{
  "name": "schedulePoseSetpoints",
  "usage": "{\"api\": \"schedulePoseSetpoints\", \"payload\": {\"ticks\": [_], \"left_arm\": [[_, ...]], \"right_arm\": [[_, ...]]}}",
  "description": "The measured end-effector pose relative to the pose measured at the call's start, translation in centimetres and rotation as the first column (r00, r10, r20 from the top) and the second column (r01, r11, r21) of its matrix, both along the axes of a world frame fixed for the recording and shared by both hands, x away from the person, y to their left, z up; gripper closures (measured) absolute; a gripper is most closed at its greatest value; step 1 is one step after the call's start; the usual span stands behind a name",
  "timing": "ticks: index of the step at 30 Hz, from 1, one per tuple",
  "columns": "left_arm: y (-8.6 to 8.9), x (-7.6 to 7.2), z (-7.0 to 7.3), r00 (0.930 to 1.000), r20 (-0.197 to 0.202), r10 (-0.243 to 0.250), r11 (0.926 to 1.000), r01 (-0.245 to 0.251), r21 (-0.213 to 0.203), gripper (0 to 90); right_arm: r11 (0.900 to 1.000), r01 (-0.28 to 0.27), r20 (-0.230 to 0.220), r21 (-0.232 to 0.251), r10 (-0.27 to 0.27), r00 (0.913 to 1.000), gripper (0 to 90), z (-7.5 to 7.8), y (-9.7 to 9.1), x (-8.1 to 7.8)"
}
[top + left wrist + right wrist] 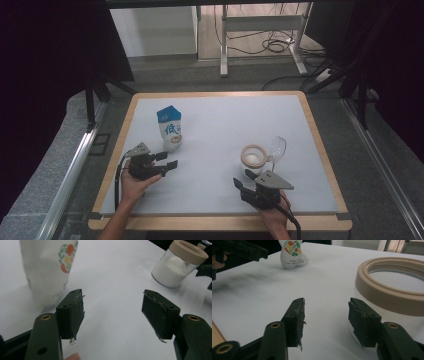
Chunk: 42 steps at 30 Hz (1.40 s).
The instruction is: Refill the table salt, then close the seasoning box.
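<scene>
High view: right gripper [246, 179] sits at the near right, jaws apart and empty, just short of the tan-rimmed jar [253, 156] of white powder. Left gripper [167, 159] at near left, jaws wide with nothing between them, beside the milk carton [169, 128]. A tipped wine glass [276, 148] touches the jar's far right side.

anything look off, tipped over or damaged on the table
No spill shows. The clear stemmed wine glass leans sideways against the beige-rimmed glass jar of white powder rather than standing upright. The black pad linings on both grippers' fingers are frayed and peeling at the edges. The blue-and-white milk carton stands upright.
</scene>
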<state>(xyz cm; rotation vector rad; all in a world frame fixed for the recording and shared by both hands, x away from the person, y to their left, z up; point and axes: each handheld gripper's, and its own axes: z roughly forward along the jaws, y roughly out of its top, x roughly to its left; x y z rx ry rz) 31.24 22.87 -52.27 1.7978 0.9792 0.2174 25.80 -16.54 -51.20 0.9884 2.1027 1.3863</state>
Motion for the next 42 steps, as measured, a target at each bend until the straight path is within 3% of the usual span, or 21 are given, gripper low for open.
{"api": "schedulePoseSetpoints", "payload": {"ticks": [3, 6, 11, 18, 23, 28, 34, 42], "left_arm": [[-0.4, -0.3, -0.2, 1.0, -0.003, -0.007, 0.9996, 0.007, 0.029, 34.3], [-0.4, -0.5, -0.2, 0.9999, -0.007, -0.012, 0.9998, 0.012, 0.013, 34.6], [-0.5, -0.6, 0.2, 0.9999, 0.004, -0.01, 0.9997, 0.01, 0.021, 35.2], [-0.8, -1.0, 0.4, 0.9996, 0.011, -0.026, 0.9994, 0.026, 0.022, 35.2], [-1.4, -1.2, 0.2, 0.9989, 0.005, -0.048, 0.9986, 0.047, 0.023, 35.0], [-1.8, -1.1, 0.1, 0.9982, 0.002, -0.059, 0.9978, 0.059, 0.028, 34.9], [-2.3, -1.2, 0.0, 0.9969, -0.001, -0.079, 0.9963, 0.079, 0.035, 35.0], [-2.8, -1.3, 0.0, 0.9953, -0.005, -0.097, 0.9946, 0.097, 0.037, 34.8]], "right_arm": [[1.0, -0.001, 0.004, 0.007, 0.001, 1.0, 54.2, 0.3, -0.6, 0.0], [0.9999, 0.001, 0.004, 0.012, -0.001, 1.0, 58.5, 0.5, -1.1, 0.1], [0.9998, 0.006, 0.008, 0.02, -0.006, 0.9999, 68.5, 0.8, -2.0, 0.2], [0.9989, 0.01, 0.016, 0.046, -0.01, 0.9998, 89.6, 1.4, -4.1, 0.2], [0.9978, 0.015, 0.039, 0.065, -0.017, 0.9991, 90.0, 2.5, -6.0, -0.1], [0.9944, 0.063, 0.069, 0.084, -0.069, 0.9952, 90.0, 4.1, -8.2, -0.6], [0.9821, 0.138, 0.066, 0.129, -0.147, 0.9869, 90.0, 4.3, -10.6, -0.1], [0.9682, 0.195, 0.064, 0.156, -0.207, 0.9762, 90.0, 4.4, -11.8, 1.4]]}}
